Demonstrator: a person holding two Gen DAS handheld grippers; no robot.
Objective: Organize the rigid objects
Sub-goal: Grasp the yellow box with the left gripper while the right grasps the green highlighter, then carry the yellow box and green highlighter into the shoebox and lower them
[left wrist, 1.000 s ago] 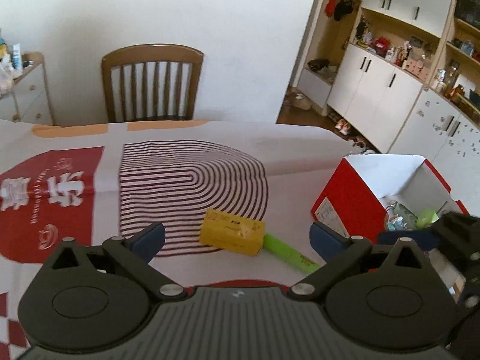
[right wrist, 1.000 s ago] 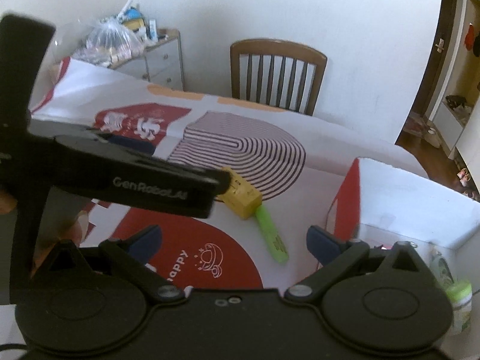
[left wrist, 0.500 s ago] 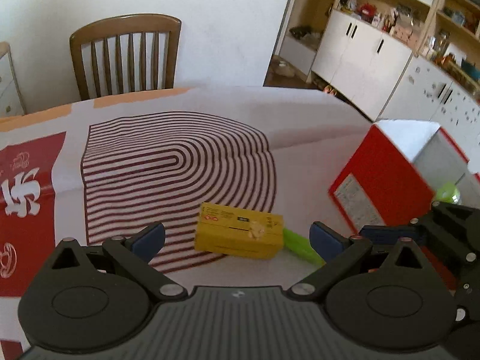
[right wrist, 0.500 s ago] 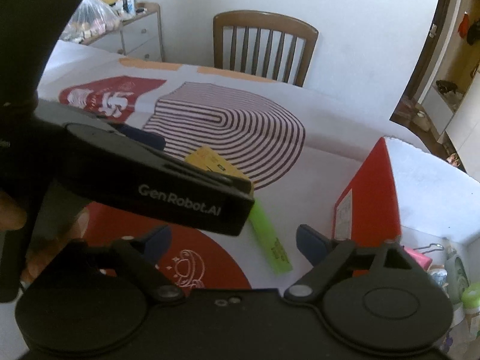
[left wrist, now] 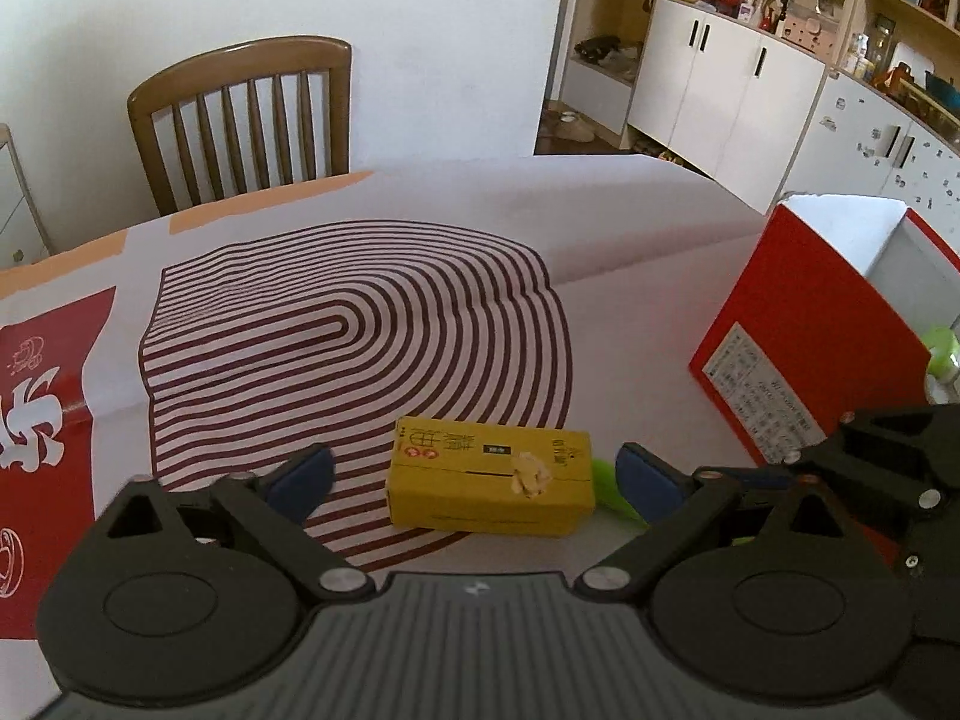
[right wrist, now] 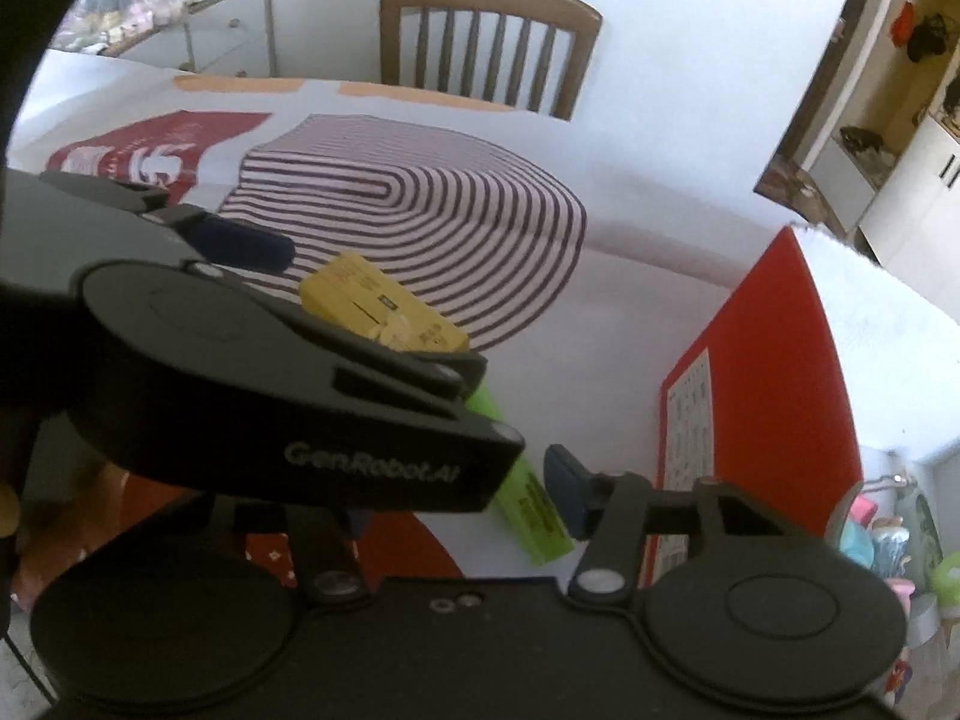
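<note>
While the left gripper hangs low over the table, its two blue fingers stand wide apart. The yellow box lies flat on the cloth right between them, and neither finger touches it. The box sits on the near edge of the dark striped shape. A green pen peeks out from behind the right end of the box, just beside the right finger. To the right stands the red bin, open on top, with a green thing inside. Part of the right gripper shows at the near right, in front of the bin. A chair stands at the far side of the table.

From the right wrist view, the left gripper fills the left side and hides the left finger of the right gripper. Only the right blue finger shows, so I cannot tell how wide this gripper is. That finger is just right of the green pen, which lies on the cloth and points near and right. The yellow box lies past the pen, partly hidden by the left gripper. The red bin is on the right, with small things in it. The chair is far behind.
</note>
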